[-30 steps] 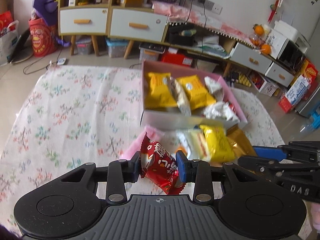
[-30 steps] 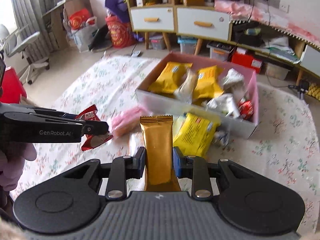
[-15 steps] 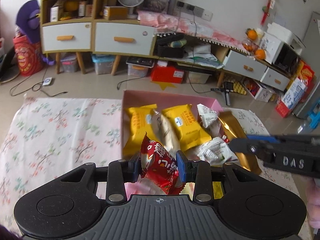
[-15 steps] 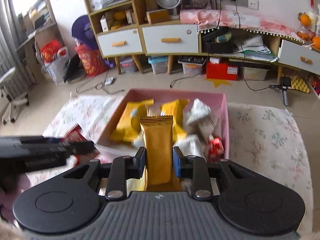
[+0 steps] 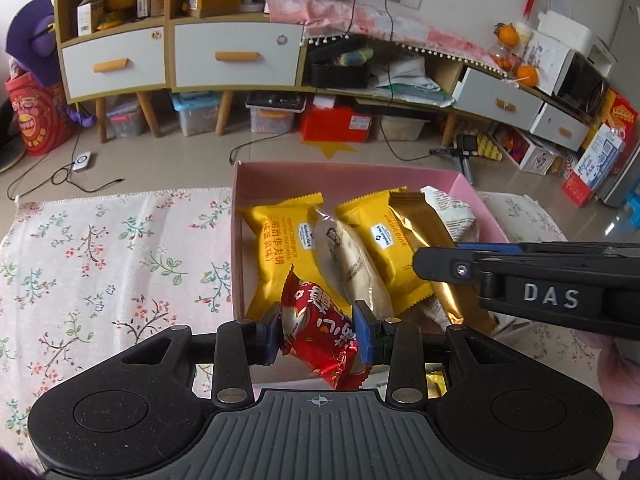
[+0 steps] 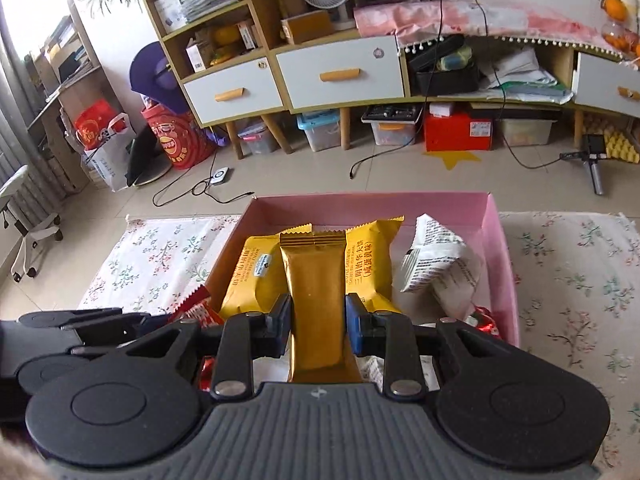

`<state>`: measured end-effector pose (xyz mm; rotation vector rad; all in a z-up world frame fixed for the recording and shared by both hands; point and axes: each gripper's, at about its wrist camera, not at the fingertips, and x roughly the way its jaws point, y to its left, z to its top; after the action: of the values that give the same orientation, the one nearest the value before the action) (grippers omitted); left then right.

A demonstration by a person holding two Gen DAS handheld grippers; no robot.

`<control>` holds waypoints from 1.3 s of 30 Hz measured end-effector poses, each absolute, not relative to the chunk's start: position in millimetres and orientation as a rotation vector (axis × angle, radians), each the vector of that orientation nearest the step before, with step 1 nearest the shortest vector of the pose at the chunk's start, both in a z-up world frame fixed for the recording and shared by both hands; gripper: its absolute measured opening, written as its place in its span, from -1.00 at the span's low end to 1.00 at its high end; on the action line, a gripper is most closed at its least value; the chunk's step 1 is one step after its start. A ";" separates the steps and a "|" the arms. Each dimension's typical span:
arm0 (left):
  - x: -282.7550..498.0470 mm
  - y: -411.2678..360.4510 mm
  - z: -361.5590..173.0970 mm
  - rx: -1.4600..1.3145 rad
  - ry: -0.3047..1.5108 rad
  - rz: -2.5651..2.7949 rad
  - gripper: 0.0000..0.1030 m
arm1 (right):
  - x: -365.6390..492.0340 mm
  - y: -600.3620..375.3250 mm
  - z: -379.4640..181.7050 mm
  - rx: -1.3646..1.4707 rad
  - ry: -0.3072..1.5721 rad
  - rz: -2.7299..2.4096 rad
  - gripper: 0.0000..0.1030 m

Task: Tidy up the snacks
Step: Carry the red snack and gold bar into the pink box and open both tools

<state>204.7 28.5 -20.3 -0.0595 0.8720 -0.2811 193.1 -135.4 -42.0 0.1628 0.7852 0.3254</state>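
Note:
My left gripper [image 5: 318, 330] is shut on a red snack packet [image 5: 318, 334] and hangs over the near left part of the pink box [image 5: 344, 170]. My right gripper [image 6: 318, 322] is shut on a gold snack bar [image 6: 318, 292], held above the middle of the pink box [image 6: 500, 248]. Inside the box lie two yellow packets [image 5: 280, 244], a beige packet [image 5: 354, 268] and a white printed packet [image 6: 438, 268]. In the left wrist view the right gripper [image 5: 436, 270] reaches in from the right with the gold bar [image 5: 424, 228]. The red packet's tip [image 6: 198, 306] shows at the left of the right wrist view.
The box stands on a floral cloth [image 5: 100, 260] spread on the floor. Beyond it are cables [image 6: 192, 190], a tripod [image 6: 592, 160], storage bins [image 5: 196, 114] and low cabinets with drawers [image 5: 236, 58]. A small red wrapper [image 6: 486, 320] lies in the box's near right corner.
Both grippers have moved forward from the cloth in front of the box to above its inside. Each still holds its snack. The loose snacks before the box have dropped out of sight.

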 end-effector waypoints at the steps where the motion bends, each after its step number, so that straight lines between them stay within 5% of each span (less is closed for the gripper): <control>1: 206.1 28.6 -21.3 -0.065 0.875 -0.280 -0.34 | 193.9 -134.1 -43.0 0.157 0.780 0.324 -0.50; 20: 221.7 26.8 -42.0 -0.061 0.878 -0.241 -0.27 | 205.8 -127.7 -56.3 0.126 0.779 0.283 -0.48; 39: 170.9 17.0 -1.8 -0.028 0.847 -0.276 0.42 | 169.1 -129.4 -21.8 0.045 0.751 0.279 0.27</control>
<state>170.9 17.1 -1.8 -0.0277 0.8468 -0.2761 169.1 -129.4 -21.8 0.0450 0.7509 0.2794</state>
